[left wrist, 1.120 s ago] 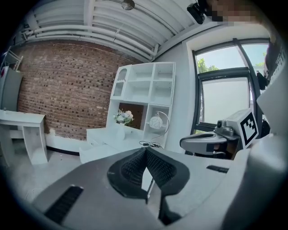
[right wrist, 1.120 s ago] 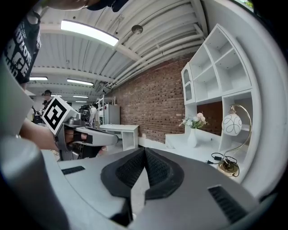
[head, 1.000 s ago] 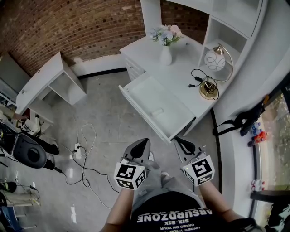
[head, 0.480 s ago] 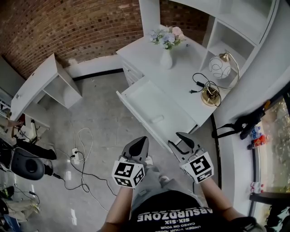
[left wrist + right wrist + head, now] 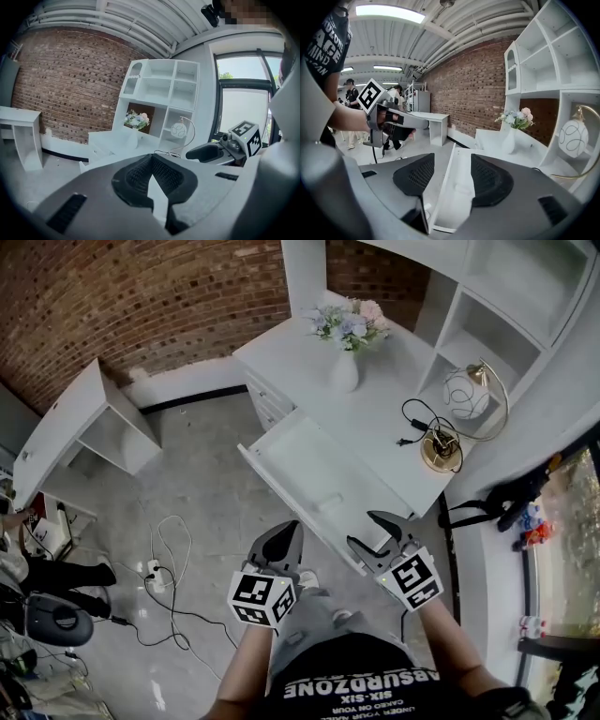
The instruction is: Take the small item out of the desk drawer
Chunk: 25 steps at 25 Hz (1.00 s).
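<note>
Left tongs [image 5: 291, 529]: closed tip to tip, empty.
Right tongs [image 5: 364, 529]: jaws just opened wide, nothing between them.
Drawer [image 5: 298, 454]: pulled out from the white surface [image 5: 375, 399].
Small item [image 5: 327, 502]: on the drawer floor, toward the end nearest the tongs.

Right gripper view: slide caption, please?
Right gripper, jaws just opened and empty, faces the open drawer with the small item inside.

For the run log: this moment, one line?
drawer: open | small item: inside | right gripper: jaws just opened, empty | left gripper: shut
</note>
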Available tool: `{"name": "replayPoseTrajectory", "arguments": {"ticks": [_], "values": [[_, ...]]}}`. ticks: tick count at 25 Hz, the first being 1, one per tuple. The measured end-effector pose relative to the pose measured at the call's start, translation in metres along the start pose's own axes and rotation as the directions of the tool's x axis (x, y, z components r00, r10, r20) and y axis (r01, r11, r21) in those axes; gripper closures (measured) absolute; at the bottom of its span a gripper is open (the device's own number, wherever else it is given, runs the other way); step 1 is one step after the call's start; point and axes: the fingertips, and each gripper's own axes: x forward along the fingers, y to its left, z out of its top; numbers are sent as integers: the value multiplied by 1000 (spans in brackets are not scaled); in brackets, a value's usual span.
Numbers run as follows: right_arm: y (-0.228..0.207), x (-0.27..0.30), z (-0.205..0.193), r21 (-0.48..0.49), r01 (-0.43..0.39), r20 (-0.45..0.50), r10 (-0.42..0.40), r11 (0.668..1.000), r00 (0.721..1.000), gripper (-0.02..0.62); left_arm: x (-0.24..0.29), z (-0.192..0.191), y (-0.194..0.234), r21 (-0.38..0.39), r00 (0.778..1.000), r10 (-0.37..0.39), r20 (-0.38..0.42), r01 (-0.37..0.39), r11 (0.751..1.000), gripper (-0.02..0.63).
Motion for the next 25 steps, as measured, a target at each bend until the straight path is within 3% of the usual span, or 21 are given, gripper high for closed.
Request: {"name": "replayPoseTrajectory", "arguments": {"ticks": [13,25], "values": [[-9,66,-16,-44,-72,-127,66,996,990,376,22,13,63,-10,1000,-17,-16,17,1000,601],[-3,119,-41,-136,-120,-283,77,983,956,376,34,9,106,32,996,-61,-65,64,997,601]]}}
